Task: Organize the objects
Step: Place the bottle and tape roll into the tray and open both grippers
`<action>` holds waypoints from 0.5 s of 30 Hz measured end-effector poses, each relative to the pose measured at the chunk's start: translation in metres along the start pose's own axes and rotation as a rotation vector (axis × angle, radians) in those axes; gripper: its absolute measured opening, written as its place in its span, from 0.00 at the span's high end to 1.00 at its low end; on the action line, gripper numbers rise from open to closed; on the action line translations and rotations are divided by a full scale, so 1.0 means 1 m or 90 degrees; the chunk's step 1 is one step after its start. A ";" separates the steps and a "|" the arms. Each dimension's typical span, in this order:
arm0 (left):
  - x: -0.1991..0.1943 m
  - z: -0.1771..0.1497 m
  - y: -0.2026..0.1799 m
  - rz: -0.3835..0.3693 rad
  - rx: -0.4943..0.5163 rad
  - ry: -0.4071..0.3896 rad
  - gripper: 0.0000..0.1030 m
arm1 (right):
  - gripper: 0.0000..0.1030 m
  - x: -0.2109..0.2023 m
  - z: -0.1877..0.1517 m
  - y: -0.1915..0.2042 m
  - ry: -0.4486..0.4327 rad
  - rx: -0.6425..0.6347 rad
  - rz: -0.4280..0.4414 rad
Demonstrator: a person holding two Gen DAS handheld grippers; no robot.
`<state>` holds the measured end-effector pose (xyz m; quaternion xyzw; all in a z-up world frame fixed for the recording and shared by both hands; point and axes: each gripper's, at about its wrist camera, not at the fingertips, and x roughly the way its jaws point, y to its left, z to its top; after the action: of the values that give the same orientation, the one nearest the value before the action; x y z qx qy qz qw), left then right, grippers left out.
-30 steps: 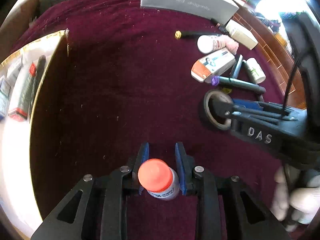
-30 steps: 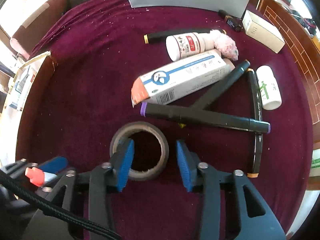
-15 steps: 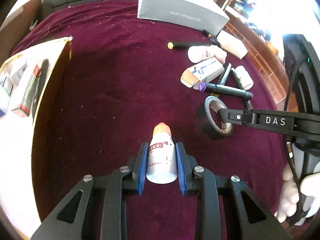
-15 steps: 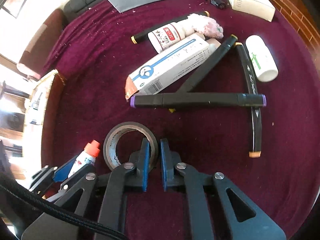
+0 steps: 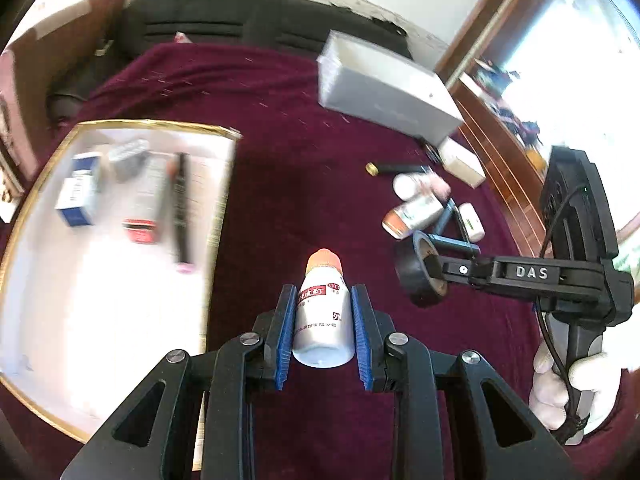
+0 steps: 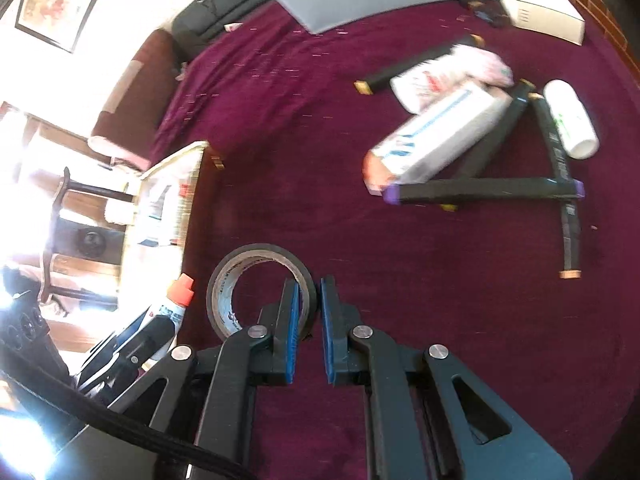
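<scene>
Tray (image 5: 24,216) contents smeared by blur, labels unreadable; tape roll's (image 6: 256,280) near edge hidden behind blue pads. White bottle (image 5: 322,316) clamped between left gripper (image 5: 323,312) pads, long axis along the fingers, orange cap pointing away, above maroon cloth (image 5: 288,184). Right gripper (image 6: 309,300) pinched tight on tape roll's wall, roll standing on edge.

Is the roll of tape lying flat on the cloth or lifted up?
Lifted. The right tongs pinch one wall of the tape roll, which stands on edge above the maroon cloth, its hole facing sideways.
</scene>
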<state>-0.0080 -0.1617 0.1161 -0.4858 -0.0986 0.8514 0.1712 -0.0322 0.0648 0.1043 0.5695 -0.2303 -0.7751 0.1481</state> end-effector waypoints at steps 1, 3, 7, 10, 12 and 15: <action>-0.007 0.003 0.010 0.012 -0.006 -0.008 0.78 | 0.92 0.001 0.000 0.008 0.000 -0.004 0.009; -0.016 0.006 0.029 0.028 -0.016 -0.018 0.78 | 0.92 0.003 0.002 0.028 0.001 -0.023 0.021; -0.025 0.014 0.072 0.059 -0.043 -0.023 0.78 | 0.92 0.014 0.000 0.064 0.014 -0.053 0.038; -0.024 0.020 0.104 0.085 -0.052 -0.020 0.78 | 0.92 0.033 -0.002 0.095 0.029 -0.069 0.047; -0.020 0.021 0.123 0.098 -0.054 -0.014 0.78 | 0.92 0.045 -0.004 0.110 0.041 -0.072 0.052; -0.009 0.024 0.147 0.106 -0.051 0.002 0.78 | 0.92 0.071 -0.008 0.134 0.065 -0.075 0.057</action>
<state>-0.0530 -0.3011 0.0863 -0.4999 -0.0917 0.8575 0.0798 -0.0507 -0.0856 0.1148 0.5878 -0.2018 -0.7496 0.2277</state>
